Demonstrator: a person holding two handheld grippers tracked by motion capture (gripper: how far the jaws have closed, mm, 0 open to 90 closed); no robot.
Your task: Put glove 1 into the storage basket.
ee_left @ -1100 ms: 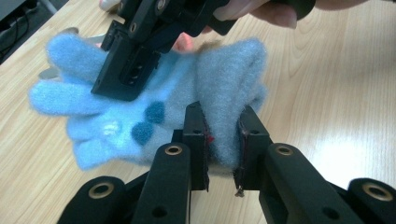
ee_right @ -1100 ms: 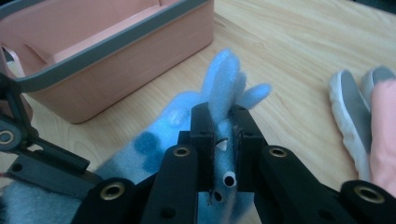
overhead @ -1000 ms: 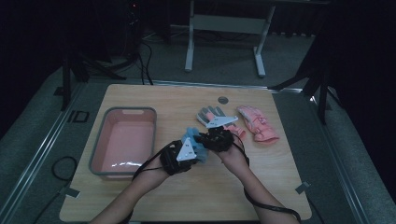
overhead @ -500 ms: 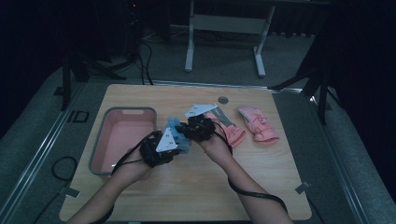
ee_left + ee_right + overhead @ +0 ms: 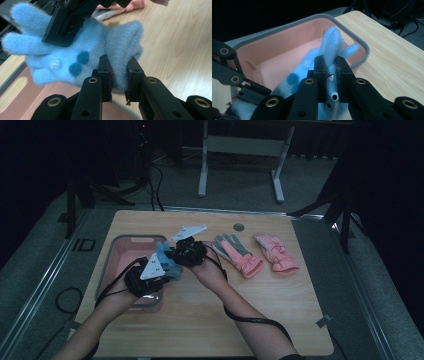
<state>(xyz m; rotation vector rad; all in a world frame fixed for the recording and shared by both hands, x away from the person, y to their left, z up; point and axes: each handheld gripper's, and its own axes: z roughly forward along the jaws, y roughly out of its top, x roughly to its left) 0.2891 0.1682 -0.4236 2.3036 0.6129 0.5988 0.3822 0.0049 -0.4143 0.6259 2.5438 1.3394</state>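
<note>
Fingers of the left gripper (image 5: pixel 119 75) pinch the cuff of the blue fuzzy glove (image 5: pixel 75 50), and the right gripper (image 5: pixel 331 72) is clamped on its finger end. At centre-left of the high view the glove (image 5: pixel 167 262) hangs between them over the pink tub's (image 5: pixel 111 254) right rim. Uneven release could leave it draped across the rim; fleece may snag on a pad.

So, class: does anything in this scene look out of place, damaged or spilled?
Nothing stands out. Both grippers grip the blue glove above the pink tub; the grey-and-pink glove and pink glove lie flat, intact, on the table.
</note>
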